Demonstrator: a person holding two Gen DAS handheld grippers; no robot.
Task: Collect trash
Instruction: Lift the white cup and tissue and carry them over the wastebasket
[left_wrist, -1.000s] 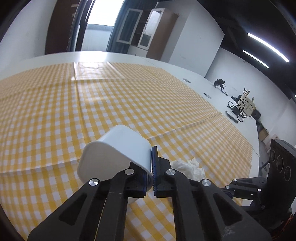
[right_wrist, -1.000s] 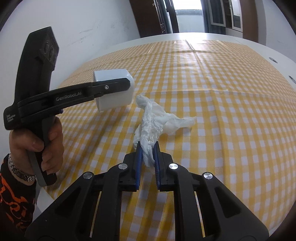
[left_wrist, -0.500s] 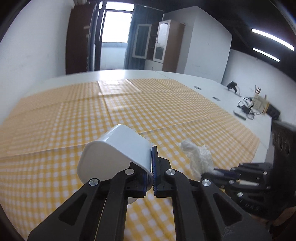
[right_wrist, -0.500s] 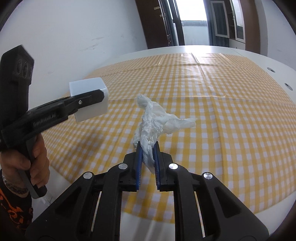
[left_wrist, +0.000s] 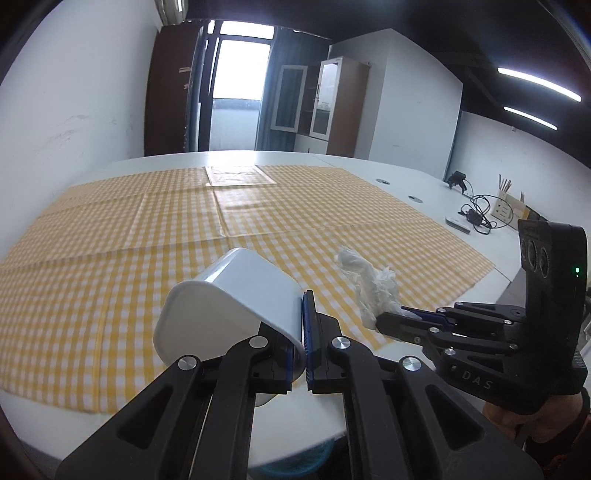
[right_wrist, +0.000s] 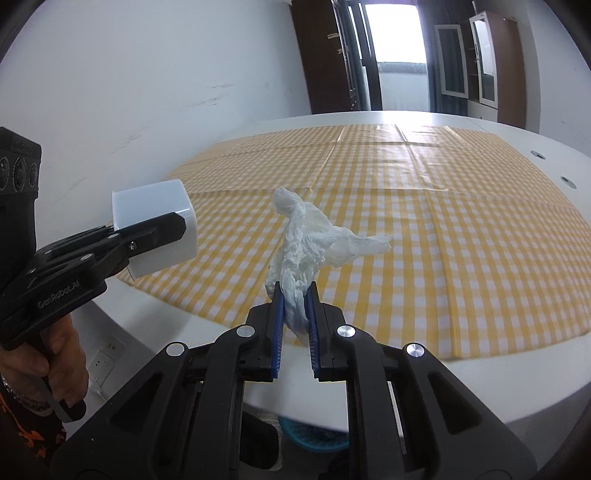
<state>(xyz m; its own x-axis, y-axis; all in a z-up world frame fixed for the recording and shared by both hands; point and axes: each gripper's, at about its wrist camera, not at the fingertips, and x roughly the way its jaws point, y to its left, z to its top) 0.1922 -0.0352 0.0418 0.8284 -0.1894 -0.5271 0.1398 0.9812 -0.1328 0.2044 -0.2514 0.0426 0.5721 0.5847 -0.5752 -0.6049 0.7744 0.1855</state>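
Observation:
My left gripper (left_wrist: 300, 325) is shut on the rim of a white plastic cup (left_wrist: 225, 302), tilted on its side in the air near the table's front edge. It also shows in the right wrist view (right_wrist: 155, 225), held by the left gripper (right_wrist: 177, 227). My right gripper (right_wrist: 294, 306) is shut on a crumpled white tissue (right_wrist: 314, 240), lifted above the cloth. The tissue (left_wrist: 369, 284) and the right gripper (left_wrist: 406, 317) appear at the right of the left wrist view.
A yellow checked cloth (left_wrist: 184, 221) covers the white table (left_wrist: 424, 188). Cables and a pen holder (left_wrist: 506, 206) sit at the far right. A blue basket (right_wrist: 314, 435) shows on the floor below the table edge.
Both grippers have lifted and pulled back toward the table's front edge, carrying the cup and the tissue. The tissue has left the cloth.

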